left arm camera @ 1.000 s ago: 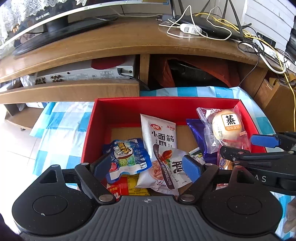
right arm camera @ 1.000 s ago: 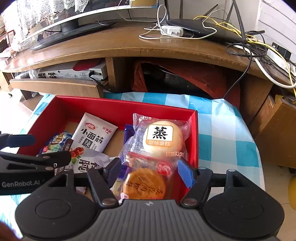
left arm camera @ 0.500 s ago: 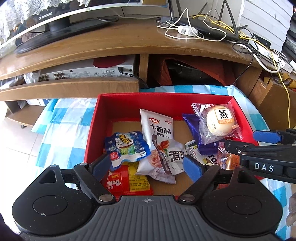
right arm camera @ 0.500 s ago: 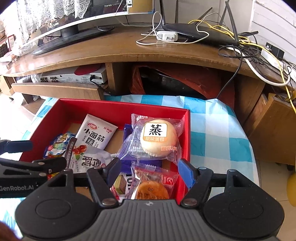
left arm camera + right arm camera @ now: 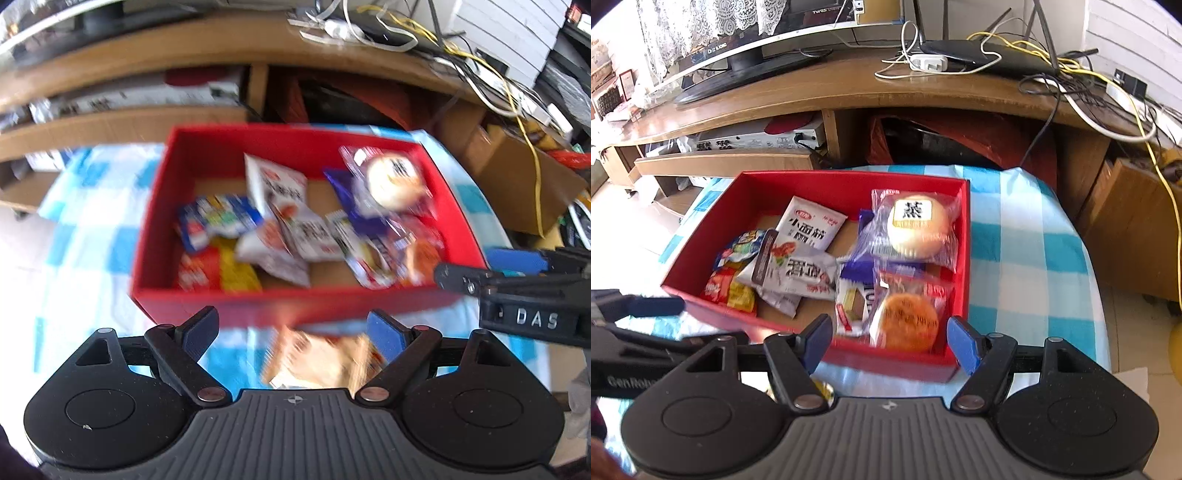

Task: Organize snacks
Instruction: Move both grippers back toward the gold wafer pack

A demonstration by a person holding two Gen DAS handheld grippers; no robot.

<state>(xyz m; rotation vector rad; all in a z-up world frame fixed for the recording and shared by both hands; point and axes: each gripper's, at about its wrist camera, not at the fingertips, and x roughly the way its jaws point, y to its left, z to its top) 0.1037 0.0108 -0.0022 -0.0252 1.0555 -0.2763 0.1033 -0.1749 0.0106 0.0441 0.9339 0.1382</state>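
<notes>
A red box [image 5: 295, 129] [image 5: 820, 181] on a blue-and-white checked cloth holds several snack packets: a wrapped bun [image 5: 919, 225] [image 5: 395, 181], a white packet [image 5: 812, 225], a blue packet [image 5: 742, 243] and an orange round cake [image 5: 908, 321]. My left gripper [image 5: 291, 332] is open, in front of the box's near wall. An orange-tan packet [image 5: 321, 362] lies on the cloth below and between its fingers, untouched; this view is blurred. My right gripper [image 5: 890, 341] is open over the box's near right corner, with nothing between its pads. Each gripper shows in the other's view: the right gripper [image 5: 517, 269] and the left gripper [image 5: 639, 306].
Behind the box stands a wooden TV stand [image 5: 849, 88] with a screen [image 5: 746, 48], a router and tangled cables [image 5: 1052, 70]. A silver device [image 5: 757, 136] sits on its lower shelf. The checked cloth [image 5: 1027, 266] stretches right of the box. A brown cabinet [image 5: 1137, 221] stands at far right.
Both grippers have drawn back from inside the box to its near side. The box now sits farther off in both views, and the orange-tan packet has come into the left wrist view.
</notes>
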